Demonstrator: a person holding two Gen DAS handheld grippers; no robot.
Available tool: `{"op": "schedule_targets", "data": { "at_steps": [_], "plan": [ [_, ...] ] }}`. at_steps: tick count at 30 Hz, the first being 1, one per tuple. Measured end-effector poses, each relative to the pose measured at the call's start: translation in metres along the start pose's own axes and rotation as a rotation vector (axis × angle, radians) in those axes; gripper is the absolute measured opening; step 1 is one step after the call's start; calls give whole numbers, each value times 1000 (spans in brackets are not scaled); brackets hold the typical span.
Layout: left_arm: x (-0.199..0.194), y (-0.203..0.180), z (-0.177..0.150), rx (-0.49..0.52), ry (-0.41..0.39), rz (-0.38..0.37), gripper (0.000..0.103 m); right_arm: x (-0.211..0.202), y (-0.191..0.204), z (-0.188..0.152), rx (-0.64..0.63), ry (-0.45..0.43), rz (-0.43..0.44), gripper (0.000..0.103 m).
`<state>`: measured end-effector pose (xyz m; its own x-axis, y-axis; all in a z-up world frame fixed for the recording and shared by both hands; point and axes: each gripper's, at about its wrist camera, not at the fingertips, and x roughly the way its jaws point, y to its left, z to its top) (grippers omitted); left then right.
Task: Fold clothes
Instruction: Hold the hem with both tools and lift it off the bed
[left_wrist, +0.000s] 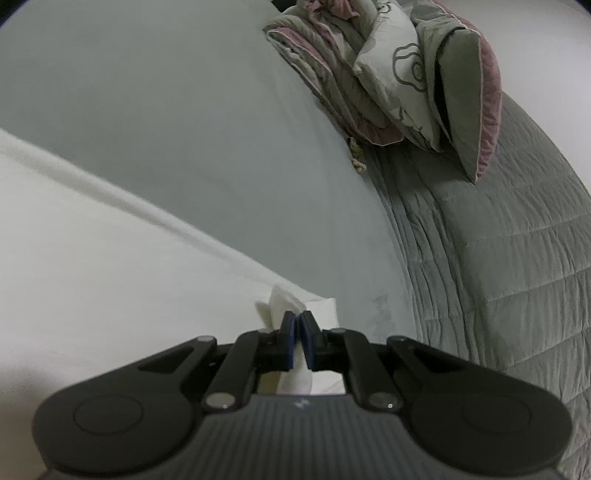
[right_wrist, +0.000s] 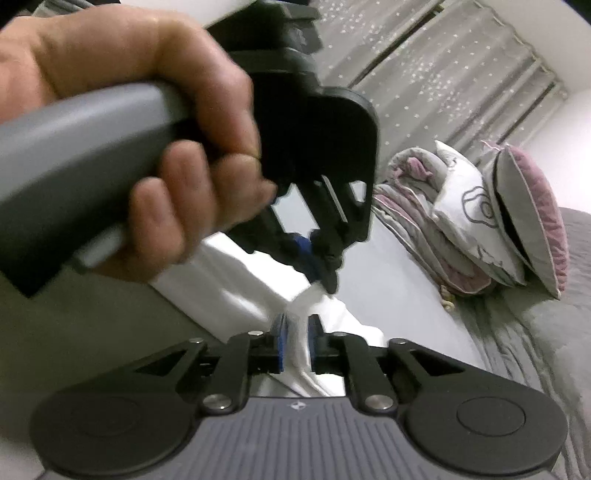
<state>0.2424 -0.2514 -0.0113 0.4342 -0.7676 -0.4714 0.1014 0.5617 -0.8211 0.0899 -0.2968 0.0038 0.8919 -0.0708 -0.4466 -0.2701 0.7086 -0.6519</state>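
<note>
Both grippers, left (left_wrist: 298, 320) and right (right_wrist: 296, 325), pinch the white garment (left_wrist: 92, 258), its outline cut off.

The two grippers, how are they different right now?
The left gripper has its jaws almost touching, pinching a thin bit of the white garment; the right gripper has its jaws further apart, with a thicker bunch of the same cloth between them. From the right wrist view you see the left gripper from outside, with the hand holding it; no hand shows by the right gripper. Both have blue pads and hold the white garment over the bed.
</note>
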Motion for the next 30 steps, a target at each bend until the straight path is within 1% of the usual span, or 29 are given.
{"op": "schedule_targets", "data": {
  "at_steps": [1, 3, 9, 11, 12, 13, 16, 18, 20, 21, 22, 24, 30],
  "plan": [
    [0, 2, 0, -5, 2, 3, 5, 0, -2, 0, 9, -3, -4, 23],
    [1, 7, 0, -15, 5, 8, 5, 0, -4, 1, 24, -6, -10, 25],
    [2, 12, 1, -40, 10, 5, 5, 9, 4, -1, 7, 30, 25, 26],
    [4, 12, 1, -47, 11, 3, 5, 11, 4, -1, 13, 36, 34, 24],
    [5, 12, 1, -49, 10, 2, 5, 11, 2, -1, 26, 39, 42, 18],
    [5, 12, 1, -50, 9, 0, 6, 12, -1, -2, 46, 43, 48, 3],
    [5, 13, 1, -50, 5, 0, 5, 10, -5, -3, 75, 46, 53, 3],
    [4, 14, 2, -51, 5, 5, 6, 6, -3, -2, 62, 39, 57, 3],
    [3, 14, 3, -56, 12, -8, 11, 1, -1, 0, 45, 16, 48, 3],
    [2, 15, 3, -58, 17, -17, 23, -2, 0, 1, 38, 4, 44, 3],
    [1, 14, 3, -54, 19, -21, 32, -4, 0, 3, 33, -7, 39, 3],
    [-2, 11, 2, -31, 17, -15, 37, -7, 2, 4, 25, -20, 25, 3],
    [-2, 10, 1, -60, 40, -24, 38, -16, -3, 11, 34, -66, -17, 3]
  ]
}}
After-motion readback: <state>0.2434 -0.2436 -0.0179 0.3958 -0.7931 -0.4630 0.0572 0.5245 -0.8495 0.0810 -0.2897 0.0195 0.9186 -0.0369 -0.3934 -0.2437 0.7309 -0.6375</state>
